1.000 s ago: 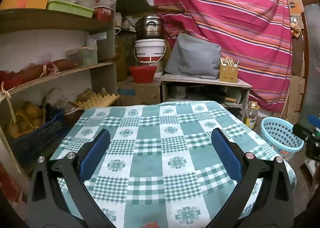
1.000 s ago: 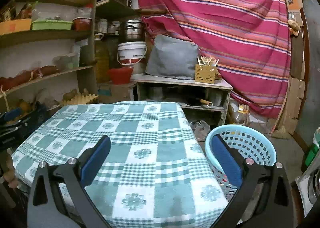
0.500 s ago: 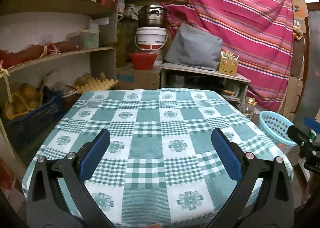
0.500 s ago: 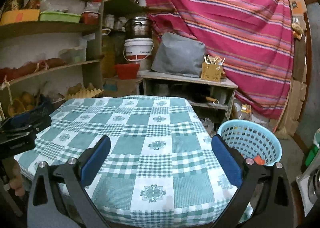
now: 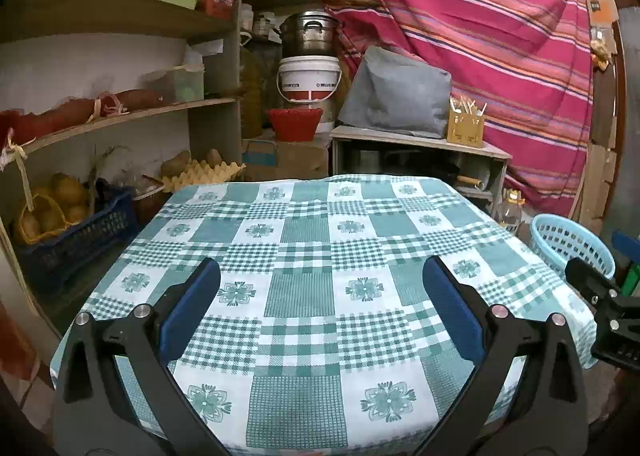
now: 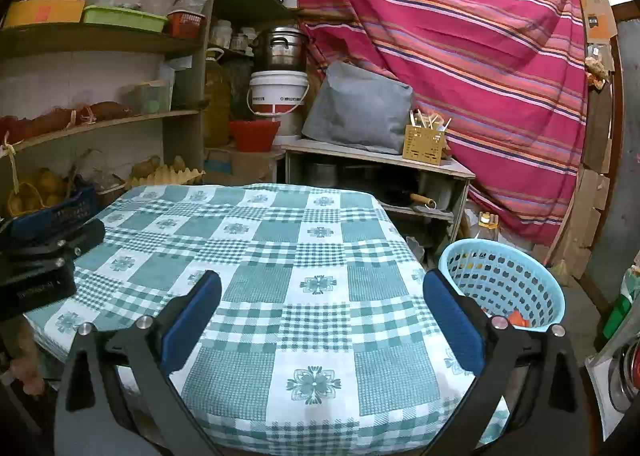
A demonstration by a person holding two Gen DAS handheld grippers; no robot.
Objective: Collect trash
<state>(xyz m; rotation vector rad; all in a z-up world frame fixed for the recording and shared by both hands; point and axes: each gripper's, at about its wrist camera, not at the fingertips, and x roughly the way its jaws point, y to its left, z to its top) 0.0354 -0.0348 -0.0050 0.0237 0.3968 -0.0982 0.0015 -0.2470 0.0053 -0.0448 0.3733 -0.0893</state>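
A table with a green and white checked cloth (image 5: pixel 320 256) fills both views; it also shows in the right wrist view (image 6: pixel 280 256). No trash shows on it. A light blue plastic basket (image 6: pixel 500 280) stands on the floor right of the table, with an orange scrap inside (image 6: pixel 518 318); it also shows in the left wrist view (image 5: pixel 568 244). My left gripper (image 5: pixel 320 280) is open and empty over the near edge. My right gripper (image 6: pixel 320 288) is open and empty over the near right corner.
Wooden shelves (image 5: pixel 120 115) with boxes, a blue crate and egg trays line the left. A low bench (image 6: pixel 376 159) with a grey cushion, a white bucket and a red bowl stands behind the table. A striped red cloth (image 6: pixel 460 35) hangs at the back.
Both grippers have pulled back from the table, so more of the cloth and its near edge show. Both stay open and empty.
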